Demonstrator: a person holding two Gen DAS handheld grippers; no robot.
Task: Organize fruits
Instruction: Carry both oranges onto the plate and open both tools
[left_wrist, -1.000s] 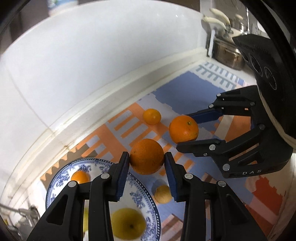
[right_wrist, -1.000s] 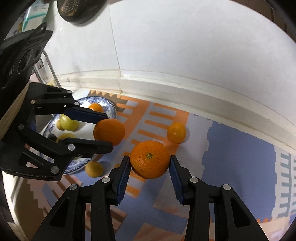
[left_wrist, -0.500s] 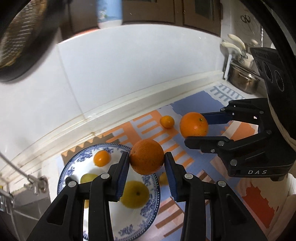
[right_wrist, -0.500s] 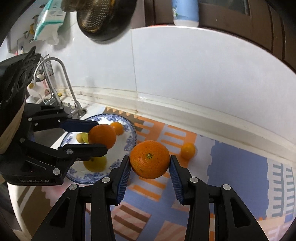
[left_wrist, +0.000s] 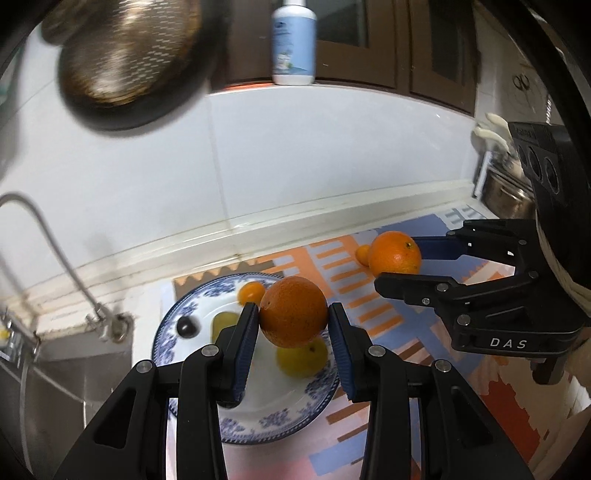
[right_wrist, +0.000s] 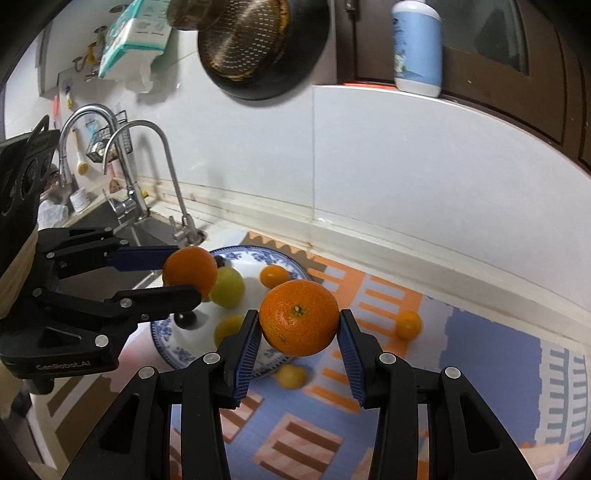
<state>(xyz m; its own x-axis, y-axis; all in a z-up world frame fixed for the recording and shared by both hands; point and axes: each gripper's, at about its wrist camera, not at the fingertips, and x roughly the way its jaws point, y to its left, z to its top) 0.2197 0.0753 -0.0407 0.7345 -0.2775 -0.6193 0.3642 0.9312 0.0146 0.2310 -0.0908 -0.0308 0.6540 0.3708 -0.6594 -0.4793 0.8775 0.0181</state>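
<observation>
Left wrist view: an orange (left_wrist: 293, 312) is clamped in the left hand-held gripper (left_wrist: 291, 332) above the plate (left_wrist: 291, 424). Another orange (right_wrist: 299, 316) is clamped by the right hand-held gripper (right_wrist: 298, 345) over open mat (right_wrist: 480, 369).

A white kitchen countertop (right_wrist: 229, 230) runs along a white tiled wall, ending at a steel sink on one side. A foam mat patterned in orange, blue and white blocks and stripes (right_wrist: 491, 347) covers most of the counter. On the mat's sink-side end sits a round blue-and-white patterned china plate (left_wrist: 317, 400), bearing yellow and small orange fruits and one dark round one. A small yellow fruit (right_wrist: 290, 376) lies on the mat just beside the plate's rim. A small orange citrus fruit (right_wrist: 408, 325) rests on the mat well apart from the plate, nearer the wall.
</observation>
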